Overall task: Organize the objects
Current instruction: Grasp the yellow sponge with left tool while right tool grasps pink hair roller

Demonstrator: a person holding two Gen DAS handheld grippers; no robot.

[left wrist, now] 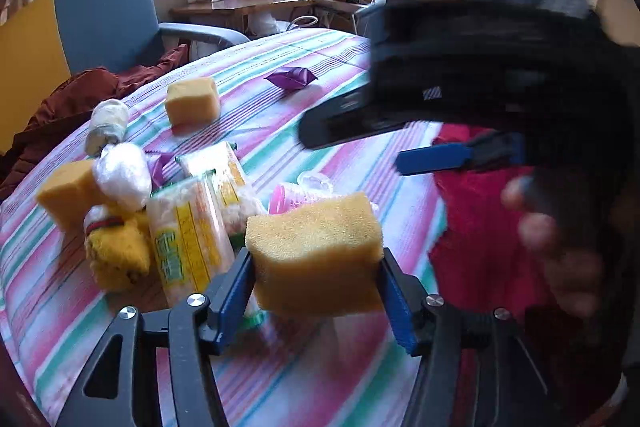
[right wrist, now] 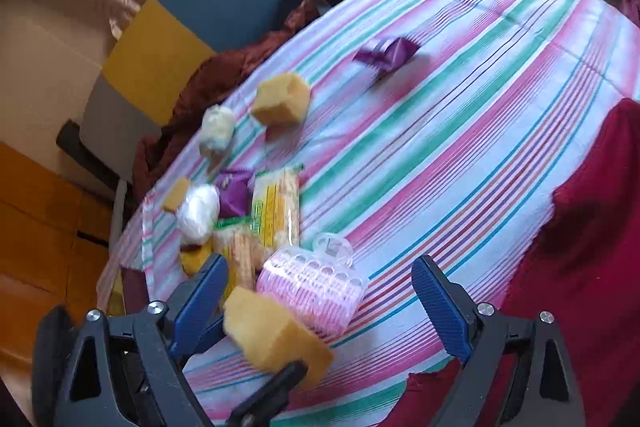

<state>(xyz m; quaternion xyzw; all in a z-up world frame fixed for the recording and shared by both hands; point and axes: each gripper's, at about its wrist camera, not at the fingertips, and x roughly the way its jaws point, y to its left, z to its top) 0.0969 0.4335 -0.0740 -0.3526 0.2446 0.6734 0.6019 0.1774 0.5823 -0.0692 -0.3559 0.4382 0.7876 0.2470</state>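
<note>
Yellow sponge block (left wrist: 314,251) clamped in left tool (left wrist: 316,291), above striped cloth (left wrist: 280,367).

We could read no text. The packets (left wrist: 188,239) bore yellow and green print, but it was too blurred.

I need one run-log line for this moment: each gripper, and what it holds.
left gripper: shut on yellow sponge | right gripper: open, empty, above pink basket | surface: striped cloth
</note>
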